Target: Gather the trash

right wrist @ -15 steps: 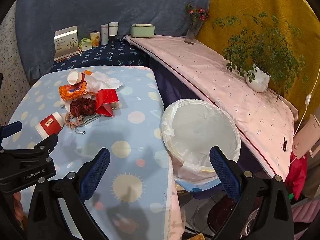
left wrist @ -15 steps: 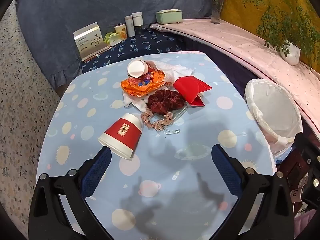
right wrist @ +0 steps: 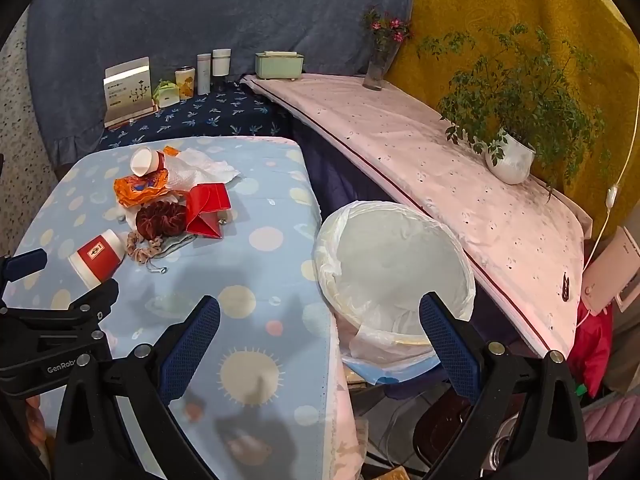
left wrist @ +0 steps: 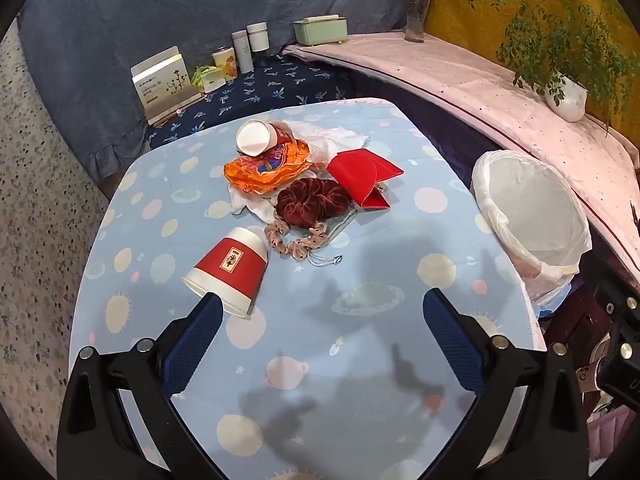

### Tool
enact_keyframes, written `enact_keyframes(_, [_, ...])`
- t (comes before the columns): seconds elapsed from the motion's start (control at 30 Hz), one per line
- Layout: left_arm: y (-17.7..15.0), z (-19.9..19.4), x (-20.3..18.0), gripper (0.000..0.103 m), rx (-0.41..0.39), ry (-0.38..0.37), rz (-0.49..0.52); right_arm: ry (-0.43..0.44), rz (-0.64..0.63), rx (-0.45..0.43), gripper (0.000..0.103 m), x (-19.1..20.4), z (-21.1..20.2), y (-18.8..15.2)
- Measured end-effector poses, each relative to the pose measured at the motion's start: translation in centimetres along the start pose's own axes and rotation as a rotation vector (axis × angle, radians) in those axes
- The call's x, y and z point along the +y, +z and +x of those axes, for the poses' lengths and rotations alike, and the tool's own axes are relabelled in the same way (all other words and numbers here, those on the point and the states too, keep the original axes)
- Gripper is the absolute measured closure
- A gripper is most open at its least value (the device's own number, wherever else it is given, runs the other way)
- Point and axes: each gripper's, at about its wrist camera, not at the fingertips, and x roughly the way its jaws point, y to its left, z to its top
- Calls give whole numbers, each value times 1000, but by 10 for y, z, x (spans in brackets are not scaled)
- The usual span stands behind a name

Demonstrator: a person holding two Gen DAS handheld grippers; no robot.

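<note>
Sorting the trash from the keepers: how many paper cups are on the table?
2. One red paper cup lies on its side near the left gripper; a second cup lies tipped atop the orange wrapper at the pile's far end. More could be hidden beneath.

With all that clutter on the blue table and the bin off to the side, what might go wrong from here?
The tipped red paper cup lies on its side, so it may roll off when the open left gripper nudges it. The scrunchies sit tangled with the orange wrapper, so non-trash could be grabbed too. The lined bin stands past the table edge; a dropped item might miss.
</note>
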Motion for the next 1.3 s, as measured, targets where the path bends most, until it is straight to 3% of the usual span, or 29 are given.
enact_keyframes(1.3, [0, -3, 2, 7, -6, -6, 6, -16, -9, -14, 8, 1, -9, 5])
